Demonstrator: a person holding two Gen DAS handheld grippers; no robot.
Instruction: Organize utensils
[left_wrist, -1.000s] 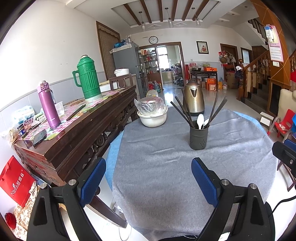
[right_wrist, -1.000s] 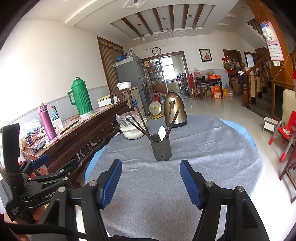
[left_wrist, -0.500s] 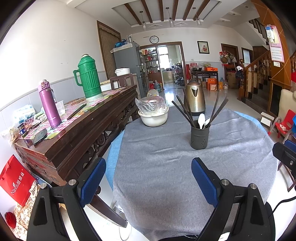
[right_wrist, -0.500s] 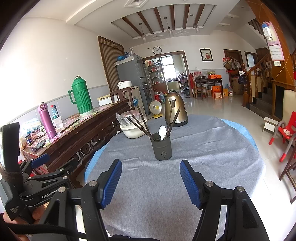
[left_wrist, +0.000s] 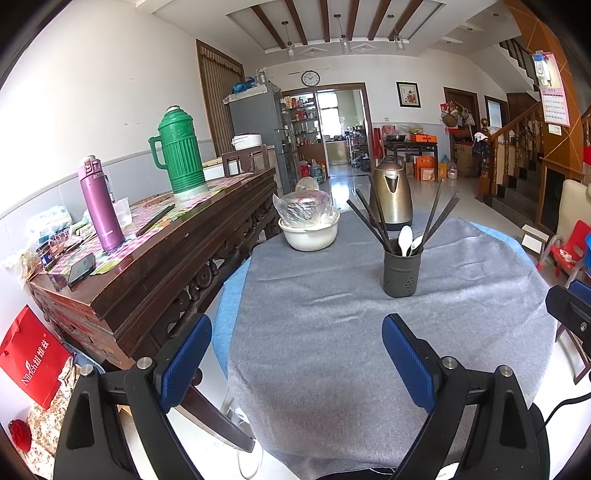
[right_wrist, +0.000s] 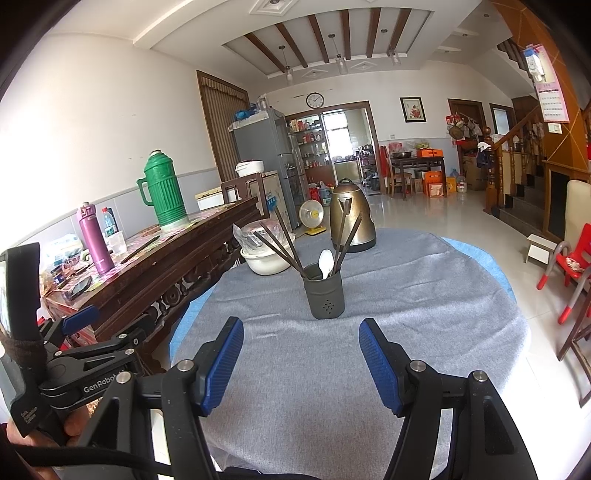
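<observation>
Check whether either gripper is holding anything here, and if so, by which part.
Nothing is held. The left gripper and the right gripper both stand open over the grey tablecloth, short of the utensil holder with its chopsticks and spoons.

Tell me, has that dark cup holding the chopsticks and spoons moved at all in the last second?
No. The utensil cup stands in the same spot on the grey tablecloth, in front of the brass kettle and beside the white bowl, as before.
</observation>
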